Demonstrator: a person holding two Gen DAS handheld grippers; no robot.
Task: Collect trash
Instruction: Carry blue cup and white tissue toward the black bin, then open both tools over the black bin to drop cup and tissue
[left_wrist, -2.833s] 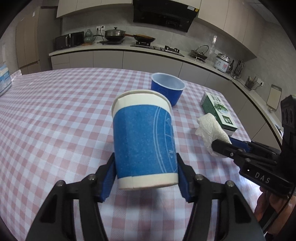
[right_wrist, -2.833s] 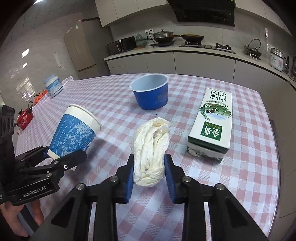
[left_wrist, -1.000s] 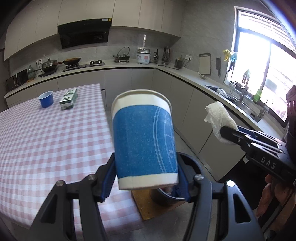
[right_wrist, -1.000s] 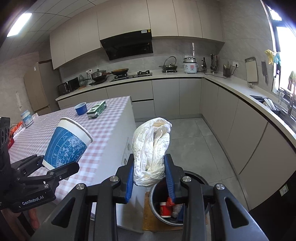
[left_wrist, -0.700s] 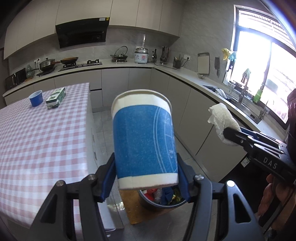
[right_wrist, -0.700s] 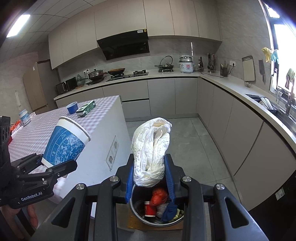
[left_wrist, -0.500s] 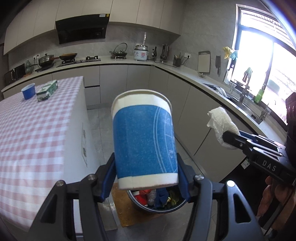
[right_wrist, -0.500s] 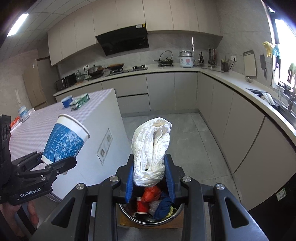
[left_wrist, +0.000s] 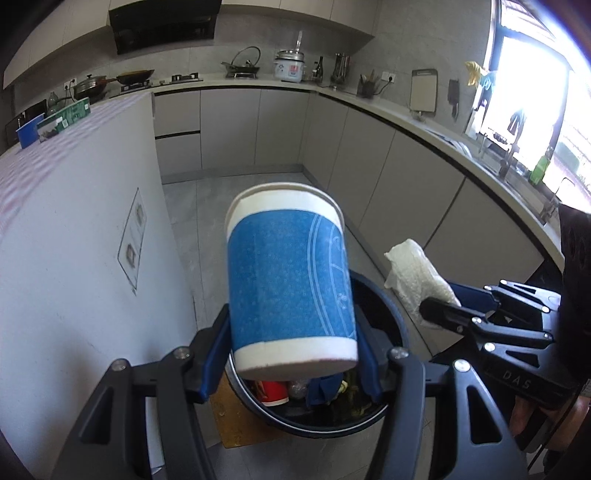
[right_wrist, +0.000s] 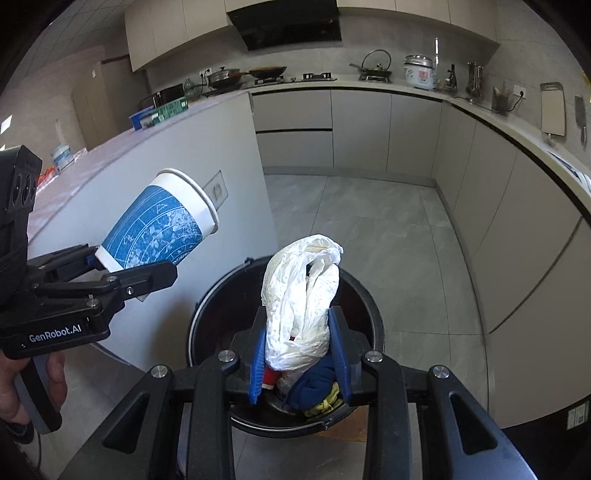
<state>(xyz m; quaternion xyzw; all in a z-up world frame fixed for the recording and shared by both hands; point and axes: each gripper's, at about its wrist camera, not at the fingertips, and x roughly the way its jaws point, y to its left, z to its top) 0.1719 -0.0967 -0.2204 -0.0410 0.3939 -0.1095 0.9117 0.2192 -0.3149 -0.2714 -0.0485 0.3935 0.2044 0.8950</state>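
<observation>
Since the earlier frames both grippers have left the checked tabletop, crossed the kitchen floor and sunk toward the bin; the bin's mouth, small and low in view a second ago, now fills the space under both tools.

Left gripper (left_wrist: 293, 354): jaws at a middling spread, clamped on the base of the paper cup (left_wrist: 290, 291). Right gripper (right_wrist: 298, 354): jaws narrow, pinching the white plastic bag (right_wrist: 303, 295) near its lower end.

Directly below and ahead of both tools sits the dark round trash bin (right_wrist: 207, 306), on a brown mat, already part full: a red cup, blue cloth, yellow scraps. To the left of the tools stands the white end wall of the island (left_wrist: 74, 240); a blue bowl and a green carton remain on its top, far back.

Risks, as judged:
- The cup hangs nearer the bin's left rim than its centre. Released there, it could strike the rim and bounce onto the floor.
- The bag is light and crumpled; it may cling to a pad on release or drift off line.
- The two tools are close; opening both at once could knock one item aside.

Orientation: the cup's long axis tilts forward and up from the jaws, open mouth leading, base in the grip. The bag stands roughly upright, long axis running away from the pads.
</observation>
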